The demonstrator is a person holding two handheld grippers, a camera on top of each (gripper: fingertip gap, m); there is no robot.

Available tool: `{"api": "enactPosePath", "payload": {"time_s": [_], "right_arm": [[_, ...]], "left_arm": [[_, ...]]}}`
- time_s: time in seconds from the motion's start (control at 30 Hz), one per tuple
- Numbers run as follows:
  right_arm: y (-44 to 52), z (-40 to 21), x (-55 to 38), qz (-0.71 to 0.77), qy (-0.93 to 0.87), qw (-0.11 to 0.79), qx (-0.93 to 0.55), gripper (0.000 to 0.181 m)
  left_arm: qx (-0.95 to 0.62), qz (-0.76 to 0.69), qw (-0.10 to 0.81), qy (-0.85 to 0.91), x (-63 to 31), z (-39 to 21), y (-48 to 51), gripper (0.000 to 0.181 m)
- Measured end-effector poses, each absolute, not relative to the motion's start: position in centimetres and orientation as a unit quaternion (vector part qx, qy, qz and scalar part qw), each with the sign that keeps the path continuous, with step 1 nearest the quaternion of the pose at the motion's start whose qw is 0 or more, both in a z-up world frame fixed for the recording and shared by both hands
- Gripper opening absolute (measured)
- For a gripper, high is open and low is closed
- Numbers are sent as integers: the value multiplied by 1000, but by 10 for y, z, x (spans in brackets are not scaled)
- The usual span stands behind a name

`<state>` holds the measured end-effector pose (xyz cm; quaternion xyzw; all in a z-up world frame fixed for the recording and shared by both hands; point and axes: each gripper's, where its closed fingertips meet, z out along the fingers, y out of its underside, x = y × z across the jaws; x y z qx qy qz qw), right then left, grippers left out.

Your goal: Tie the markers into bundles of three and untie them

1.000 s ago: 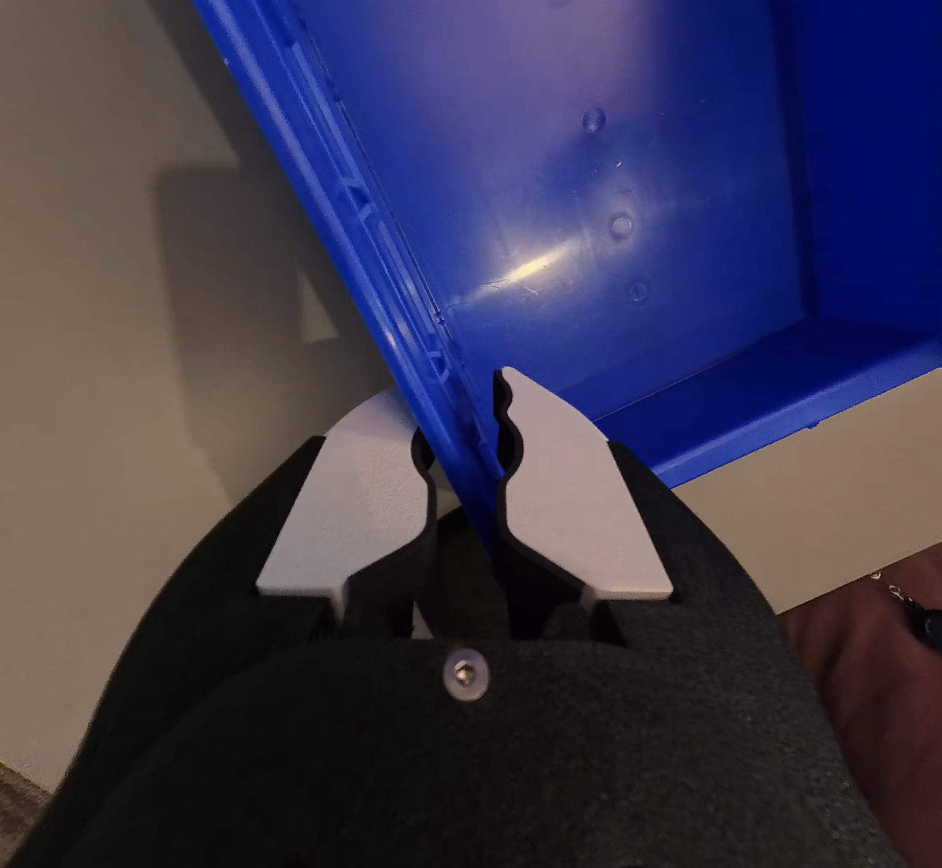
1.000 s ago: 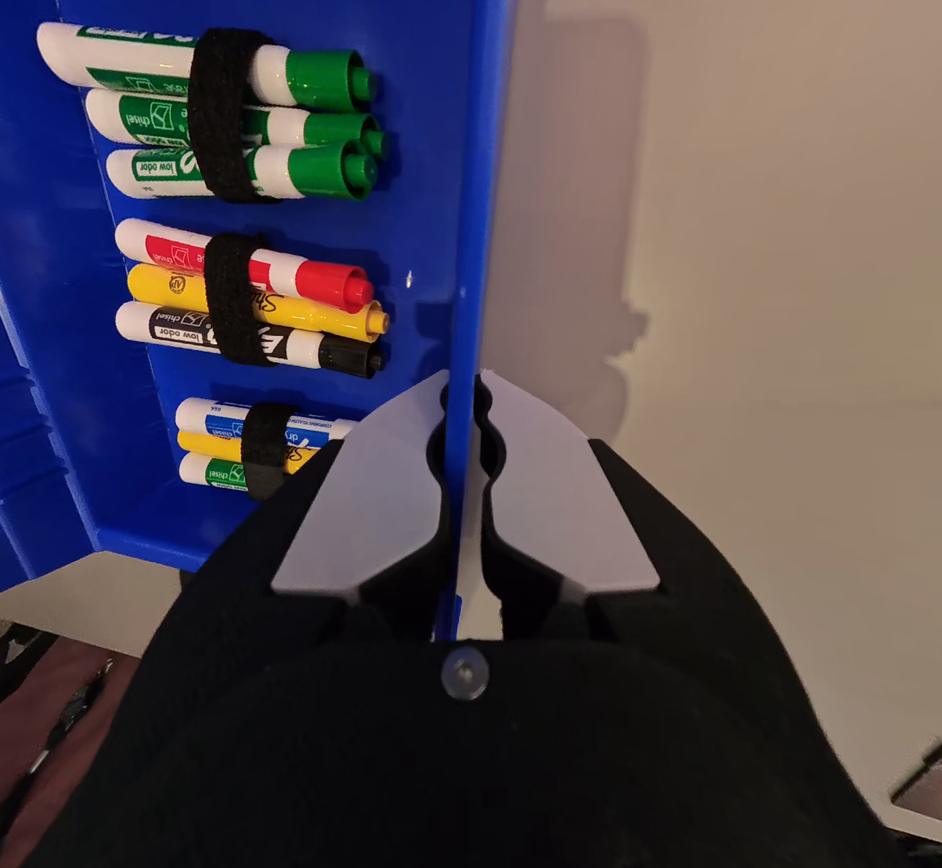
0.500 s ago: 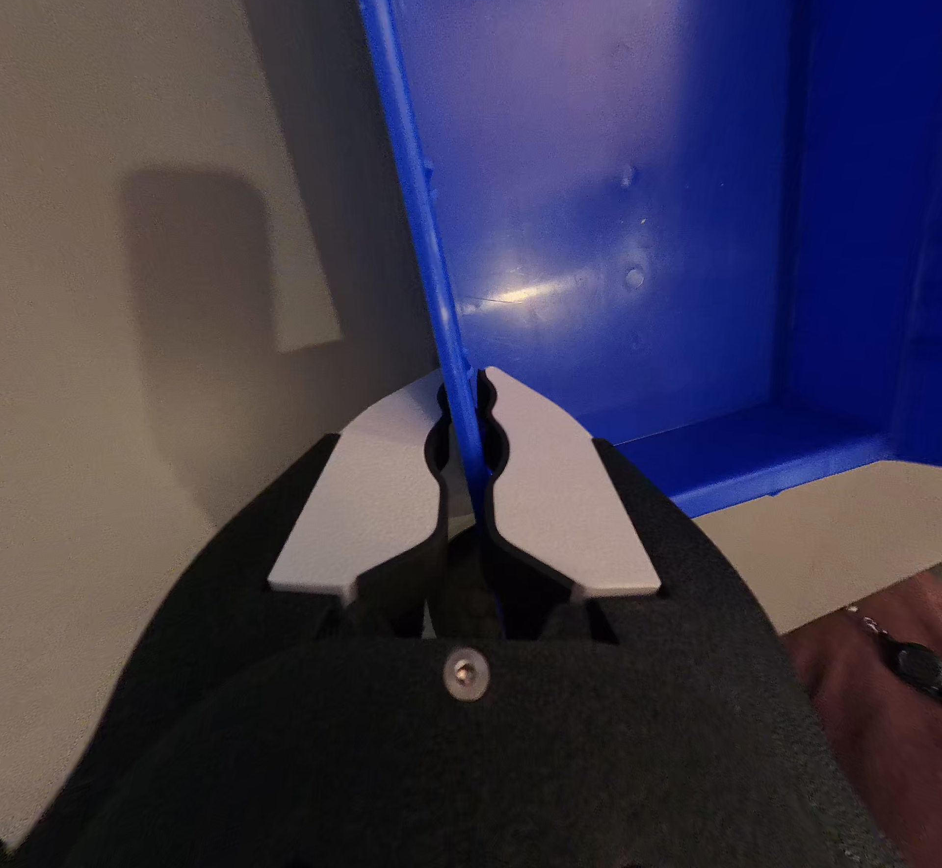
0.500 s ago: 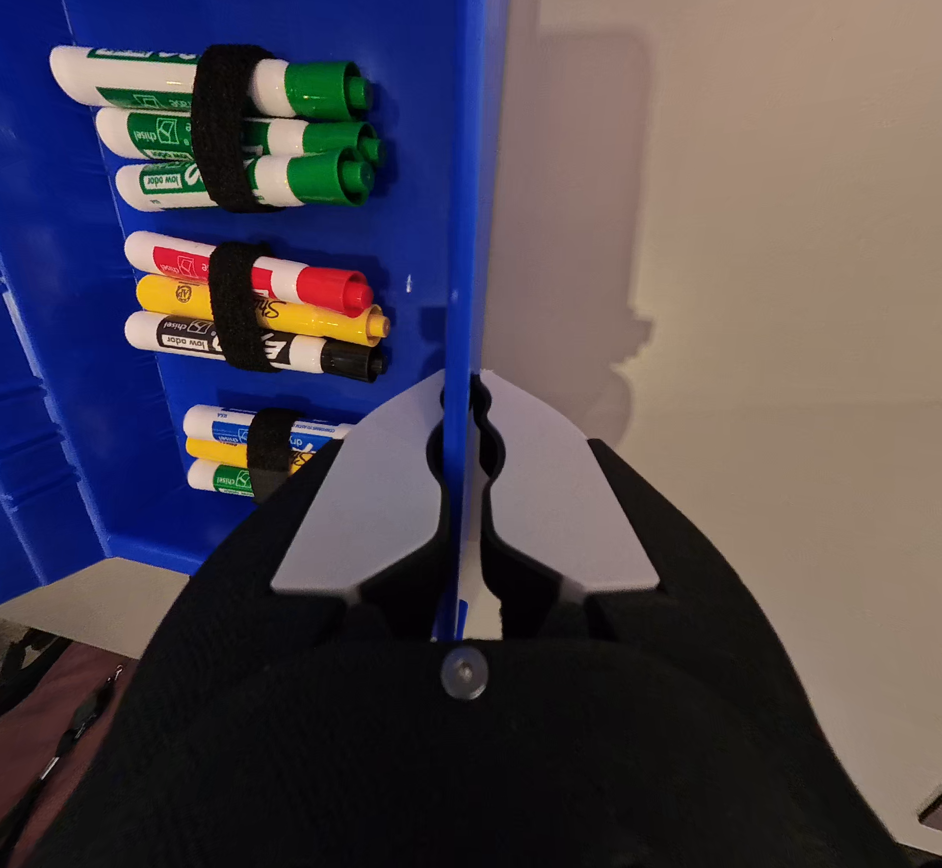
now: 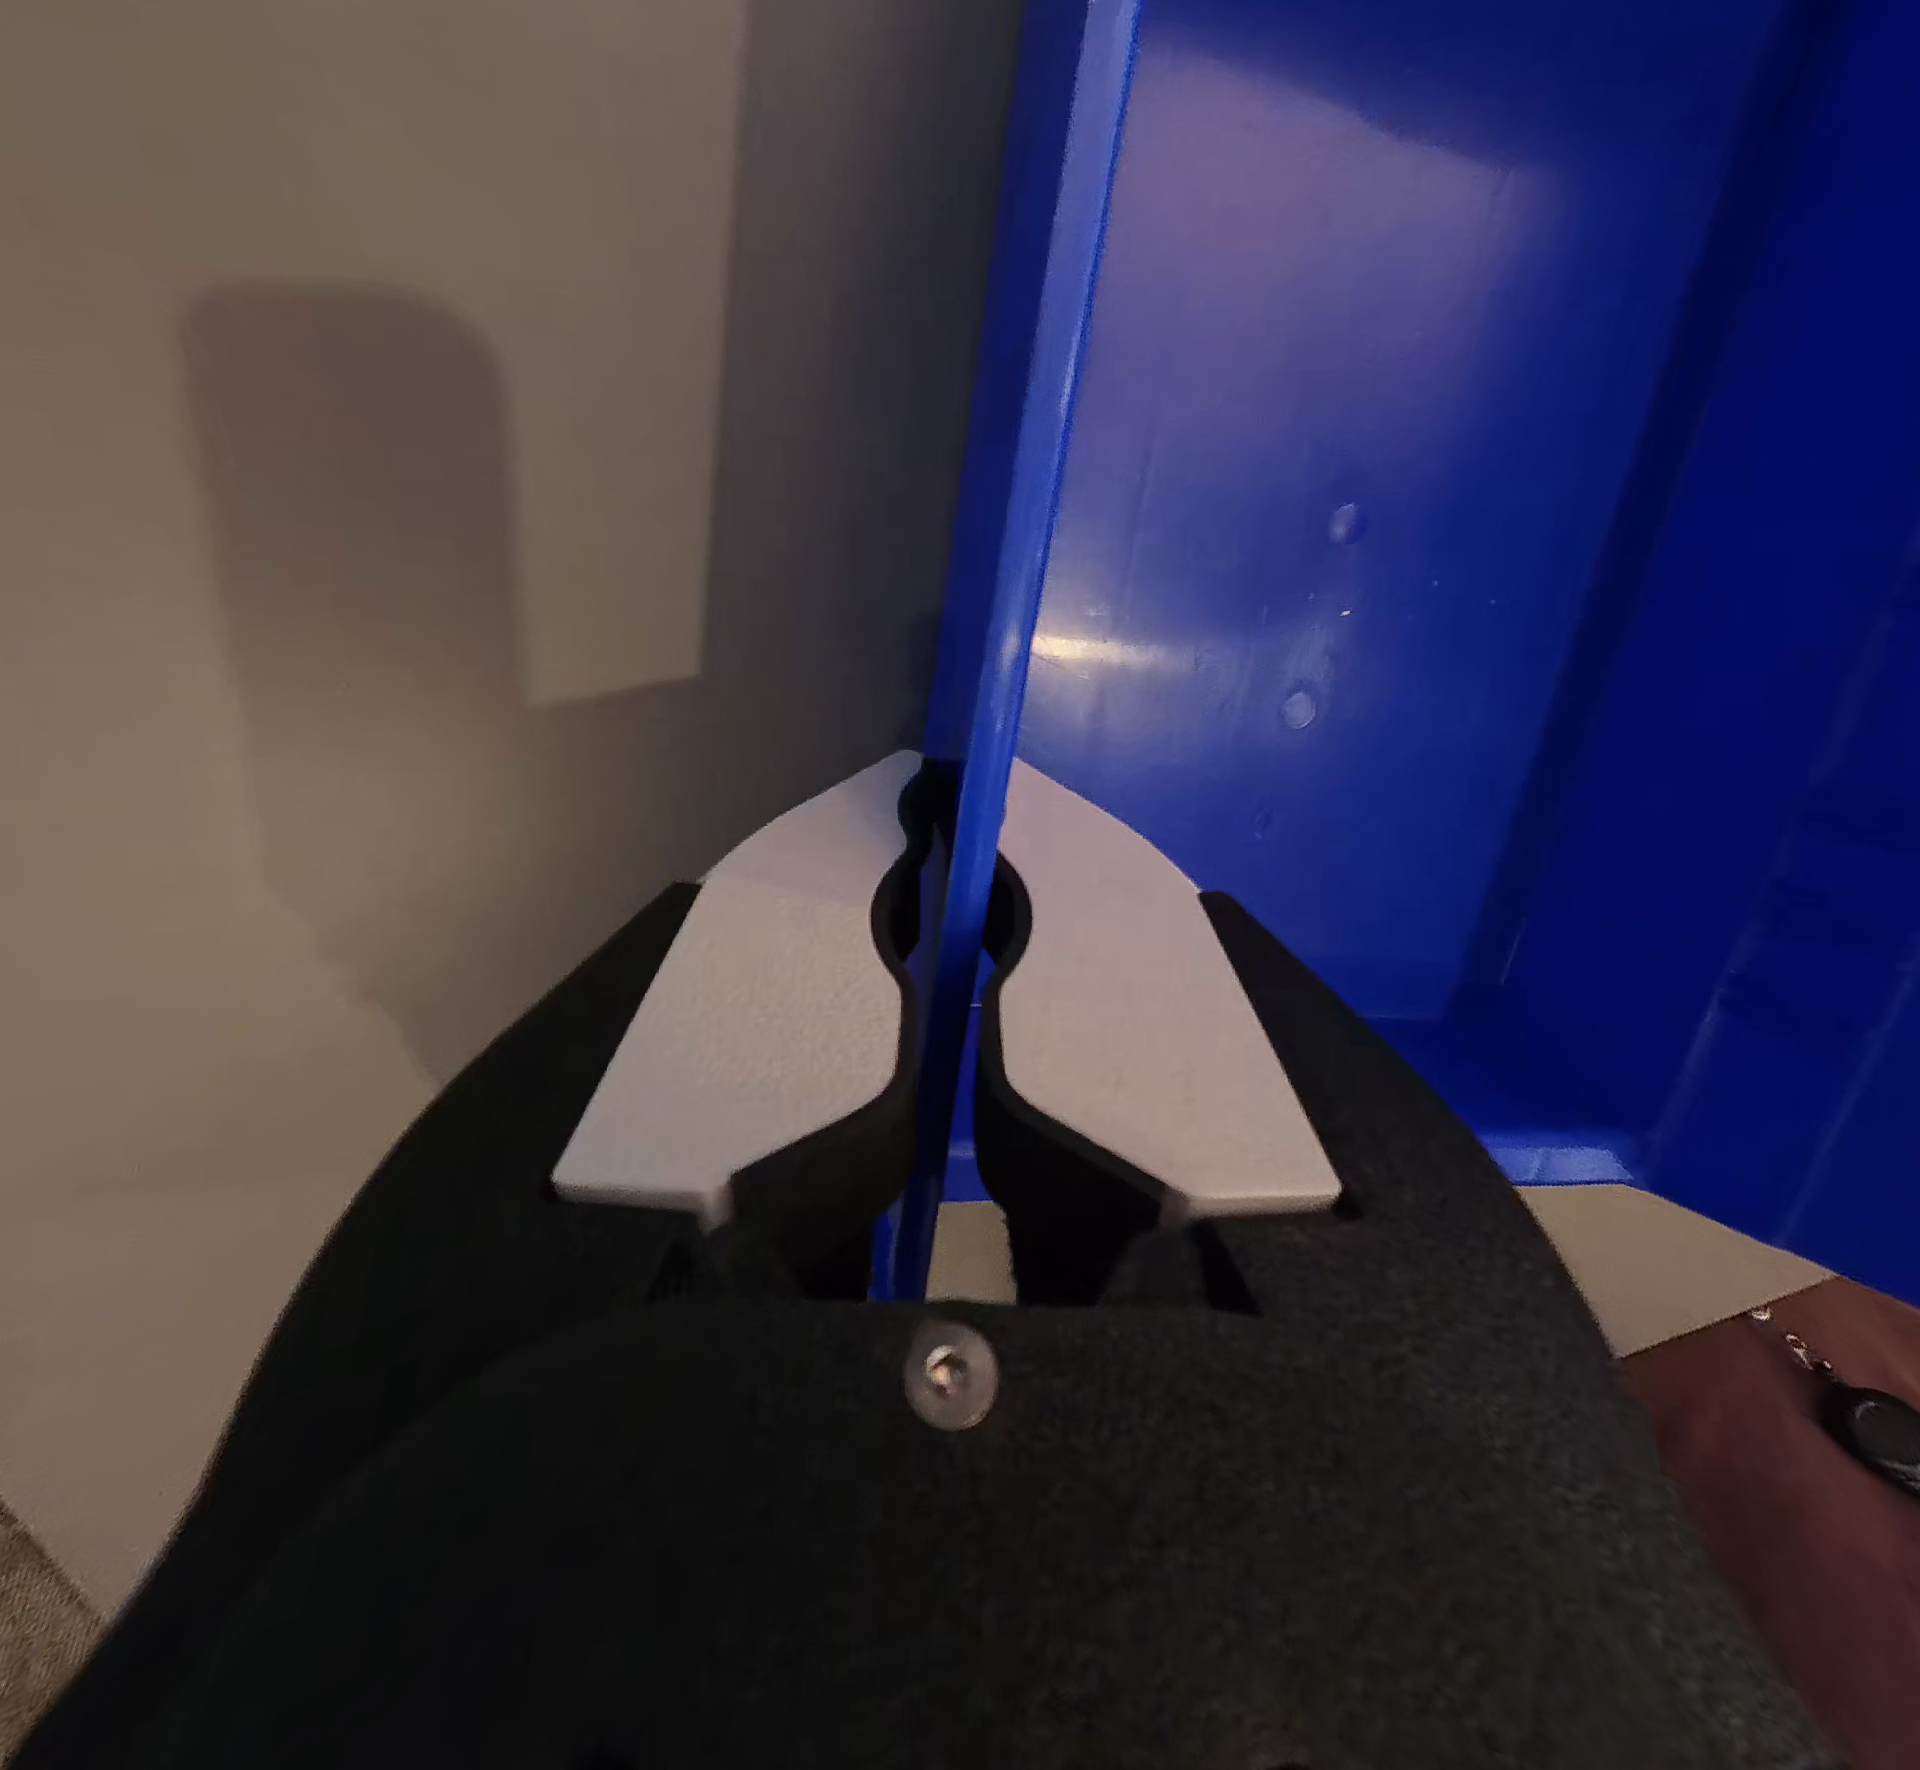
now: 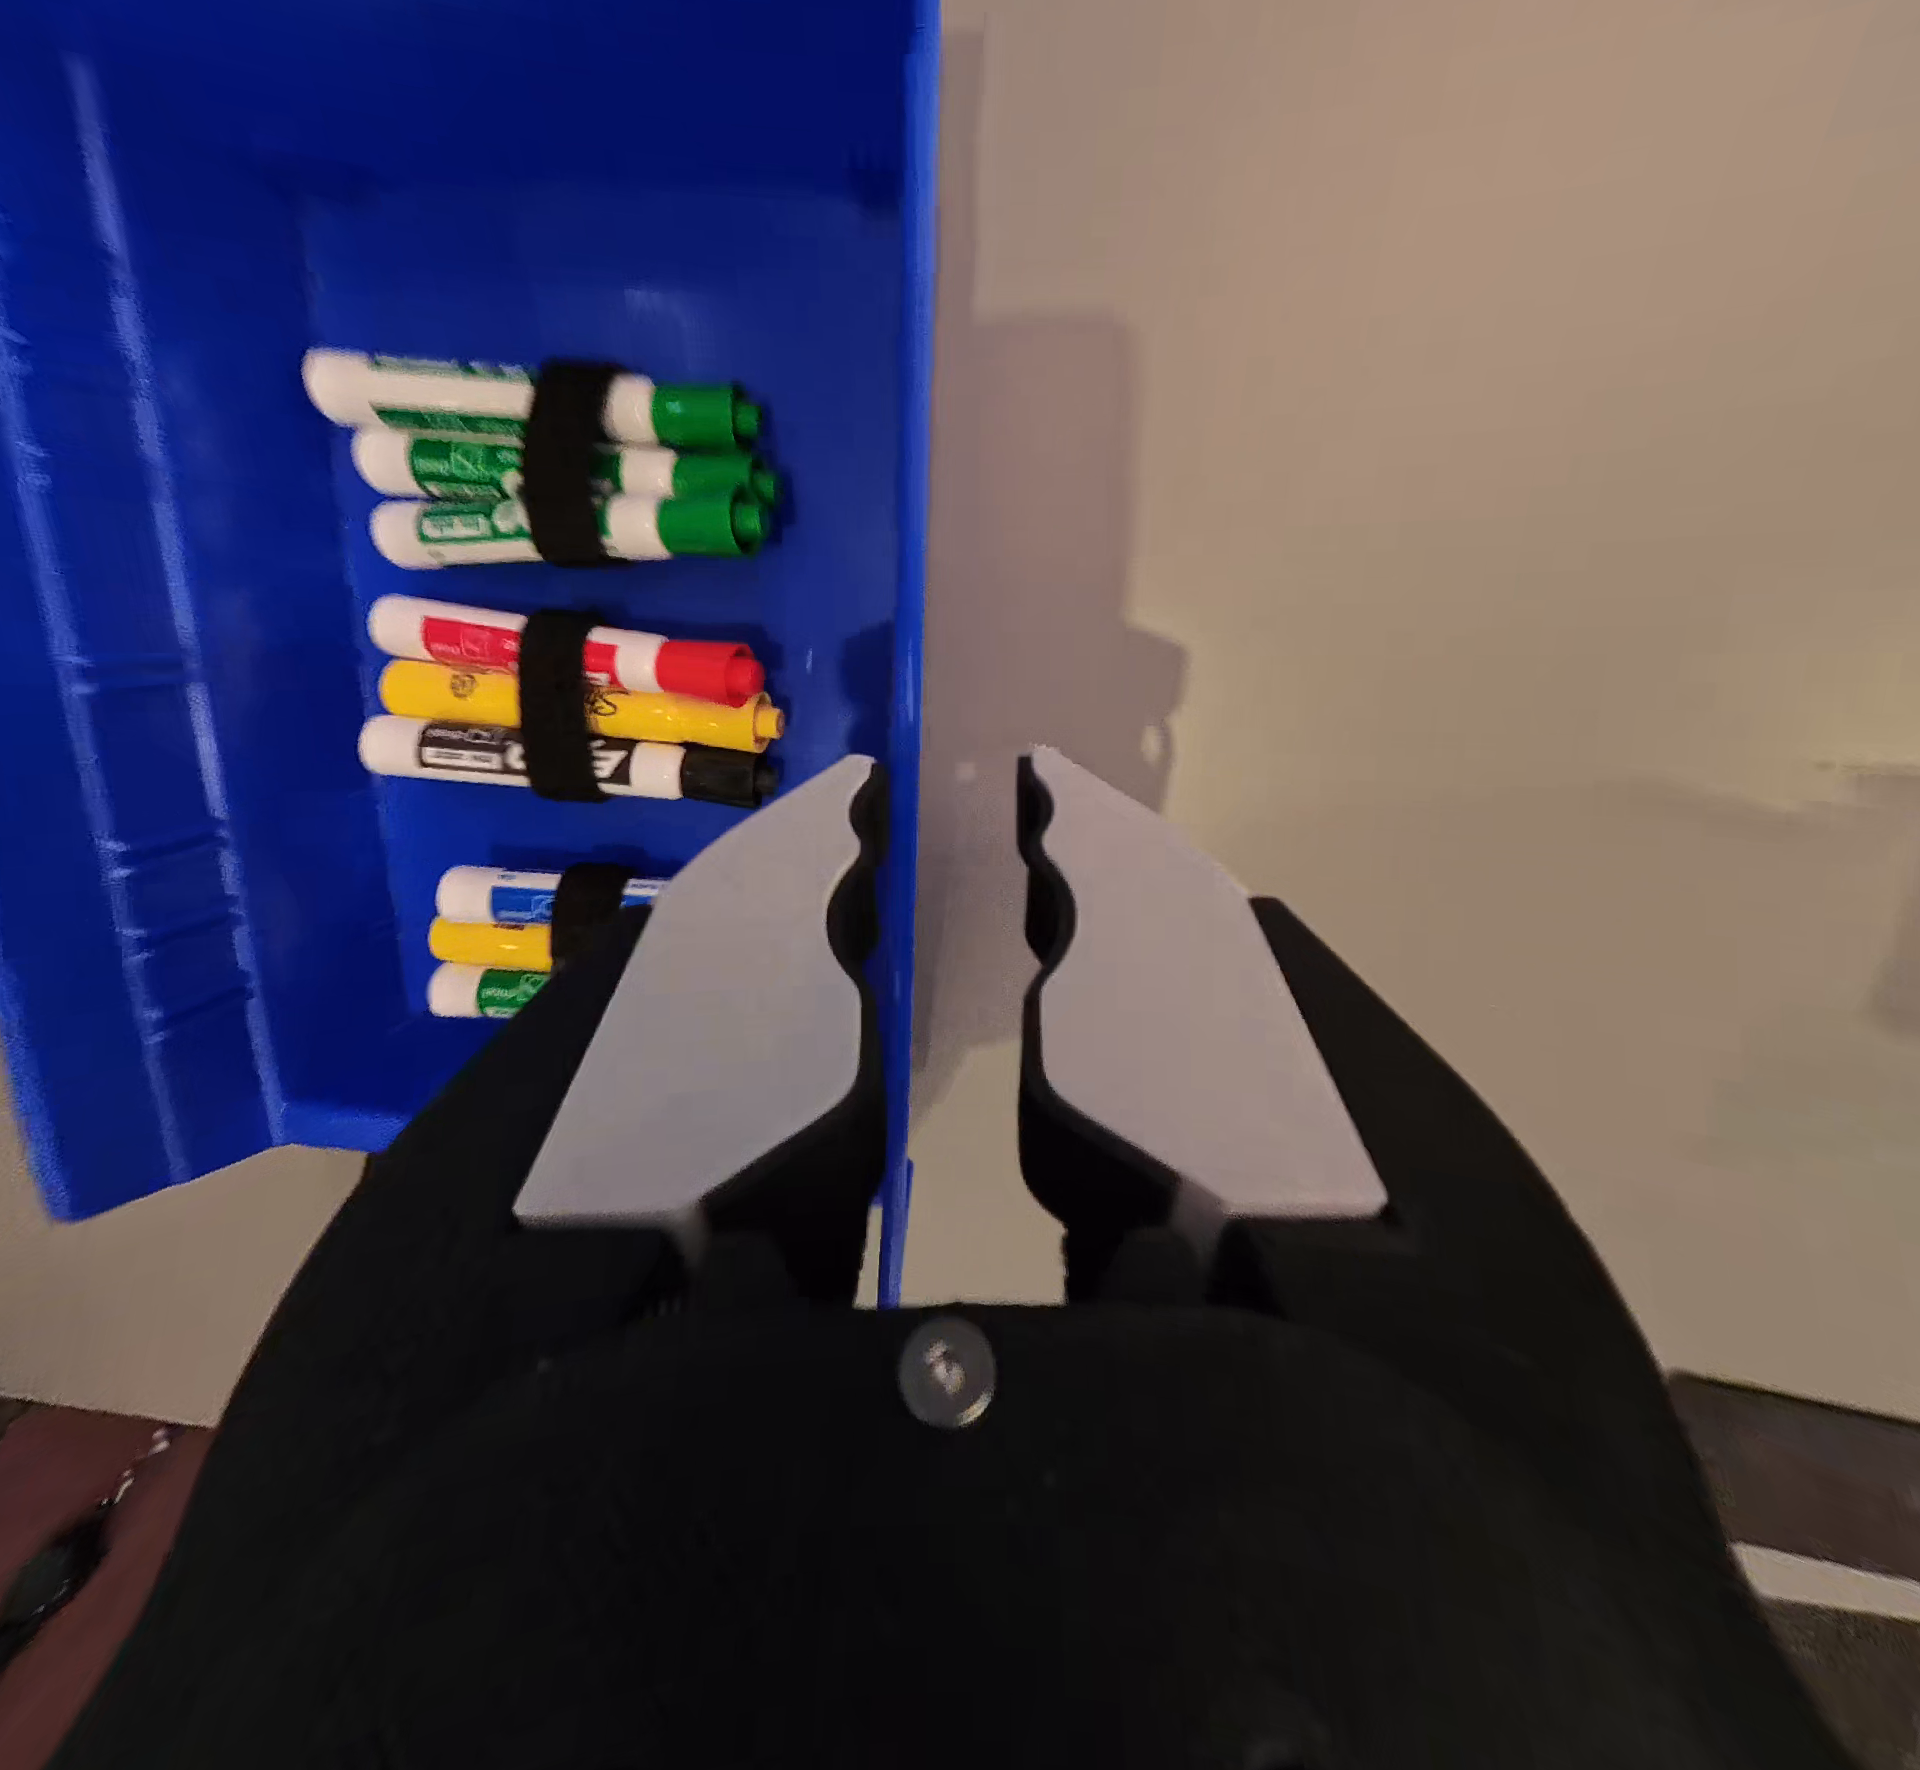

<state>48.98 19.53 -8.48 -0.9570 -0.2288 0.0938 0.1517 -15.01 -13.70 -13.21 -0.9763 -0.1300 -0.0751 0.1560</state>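
A blue plastic bin [image 6: 914, 473] sits on a pale table. In the right wrist view three marker bundles lie in it, each held by a black strap: three green markers [image 6: 540, 463], a red, yellow and black trio [image 6: 561, 707], and a blue, yellow and green trio [image 6: 509, 941] partly hidden by my finger. My right gripper [image 6: 948, 770] is open, its jaws either side of the bin's right wall, apart from it on the right. My left gripper [image 5: 961, 770] is shut on the bin's left wall [image 5: 1049, 473]. That side of the bin floor [image 5: 1403, 473] is bare.
The pale table [image 6: 1455, 370] runs right of the bin and also left of it [image 5: 364, 266]. A dark reddish surface with a small black object [image 5: 1870, 1429] lies past the table's near edge. The table's near edge shows at lower right [image 6: 1818, 1408]. The left gripper's tips are roughly 75 centimeters from the right gripper's.
My right gripper has opened and let go of the bin's right wall, and has drawn back. My left gripper stays shut on the left wall, which now stands straighter in its view.
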Motion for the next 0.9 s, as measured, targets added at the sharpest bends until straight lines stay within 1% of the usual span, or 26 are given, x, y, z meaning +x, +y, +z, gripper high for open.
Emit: {"api": "enactPosePath", "payload": {"time_s": [0.1,0.23,0.37,0.47,0.53,0.63,0.77,0.83,0.9], "right_arm": [[202,-17,494,92,-213,195,-953,26],[197,93,498,100,-159,252,-949,22],[182,205,473,150,-141,329,-922,19],[170,267,457,165,-153,380,-897,18],[164,291,453,170,-158,398,-888,18],[160,304,450,170,-160,403,-885,18],[156,301,447,154,-172,393,-890,18],[156,295,448,140,-180,385,-894,18],[159,290,450,128,-180,385,-896,18]], "left_arm": [[-976,-74,154,-137,-155,-132,-135,6],[-974,-69,152,-151,-164,-132,-134,6],[-976,-62,142,-154,-168,-132,-138,6],[-977,-55,142,-148,-168,-132,-140,6],[-978,-51,140,-143,-165,-133,-142,6],[-984,-36,121,-124,-163,-137,-149,10],[-988,-32,99,-118,-161,-140,-156,12],[-989,-46,77,-116,-157,-143,-161,8],[-987,-63,81,-123,-155,-143,-161,6]]}}
